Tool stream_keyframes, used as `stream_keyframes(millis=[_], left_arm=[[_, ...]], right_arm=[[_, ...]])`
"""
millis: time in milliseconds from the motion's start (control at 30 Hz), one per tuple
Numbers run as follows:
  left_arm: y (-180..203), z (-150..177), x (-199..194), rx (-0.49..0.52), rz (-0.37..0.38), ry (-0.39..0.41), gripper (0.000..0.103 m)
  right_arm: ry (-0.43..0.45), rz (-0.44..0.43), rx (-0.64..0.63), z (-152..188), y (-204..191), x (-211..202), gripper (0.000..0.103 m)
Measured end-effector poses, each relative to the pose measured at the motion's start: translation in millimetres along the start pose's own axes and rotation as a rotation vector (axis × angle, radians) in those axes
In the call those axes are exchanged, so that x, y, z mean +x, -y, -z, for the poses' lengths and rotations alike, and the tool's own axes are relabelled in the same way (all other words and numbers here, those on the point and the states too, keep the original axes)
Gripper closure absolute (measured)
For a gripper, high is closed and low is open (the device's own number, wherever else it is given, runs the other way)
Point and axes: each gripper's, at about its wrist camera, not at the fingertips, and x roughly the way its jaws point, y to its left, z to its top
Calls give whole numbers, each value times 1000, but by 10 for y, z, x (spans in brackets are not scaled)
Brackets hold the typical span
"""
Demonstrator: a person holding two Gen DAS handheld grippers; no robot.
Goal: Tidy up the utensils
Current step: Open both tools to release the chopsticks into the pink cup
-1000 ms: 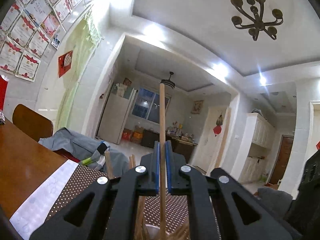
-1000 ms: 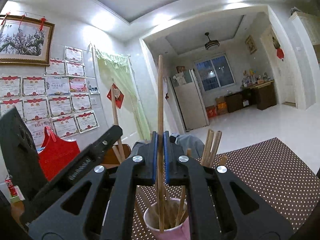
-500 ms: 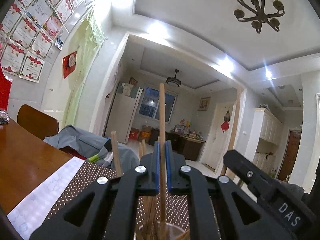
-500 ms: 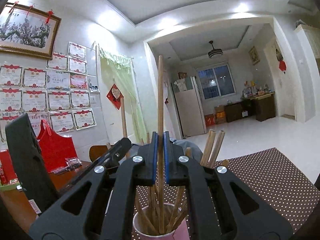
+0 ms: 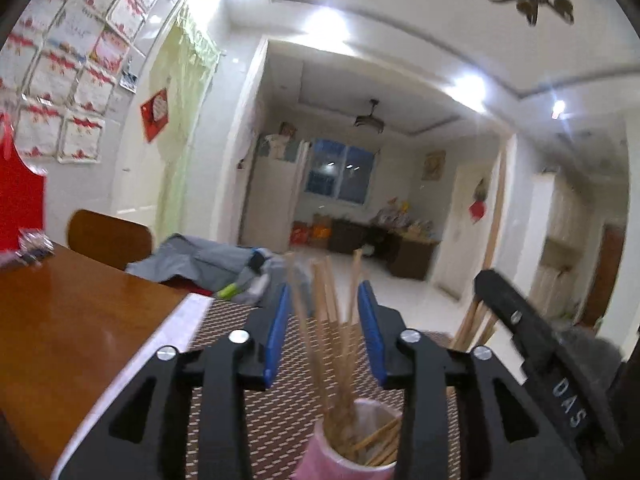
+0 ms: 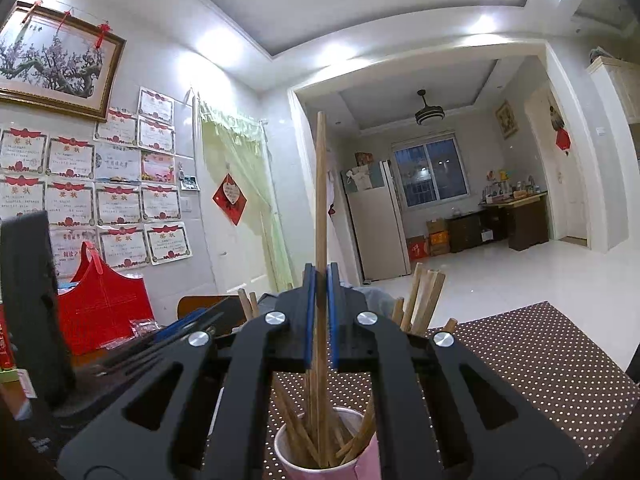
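L gripper (image 5: 324, 332) now open, released chopstick; R gripper (image 6: 321, 312) still clamps chopstick (image 6: 321, 208) over cup (image 6: 356, 464).

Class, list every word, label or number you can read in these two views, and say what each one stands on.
"DAS": white letters on the right hand-held gripper, seen in the left view.
"奖状": red heading on the wall certificates; their smaller print is too small to read.
Red diamond hanging: unreadable.

Black jaws, blue pads (image 5: 276, 336), silver screws (image 6: 276, 318)
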Motion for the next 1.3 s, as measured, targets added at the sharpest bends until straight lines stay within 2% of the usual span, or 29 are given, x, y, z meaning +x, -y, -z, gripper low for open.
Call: stream_keyframes(millis=[133, 233, 500, 767, 933, 1033, 1300], left_arm=[[-87, -7, -70, 46, -63, -52, 63], [-160, -13, -109, 52, -91, -49, 62], [-218, 0, -47, 76, -105, -76, 62], [-211, 37, 14, 89, -95, -110, 62], [-208, 44, 10, 87, -96, -115, 52], [-187, 43, -6, 84, -84, -113, 52], [-83, 32, -85, 78, -45, -129, 48]], right_arm=[[4, 11, -5, 15, -52, 19, 97], [2, 19, -19, 53, -106, 41, 97], [-33, 37, -42, 204, -176, 78, 97], [-112, 53, -60, 338, -159, 42, 97], [-173, 68, -65, 442, -115, 50, 97], [-211, 77, -55, 495, -68, 65, 96], [-236, 87, -43, 414, -38, -17, 95]])
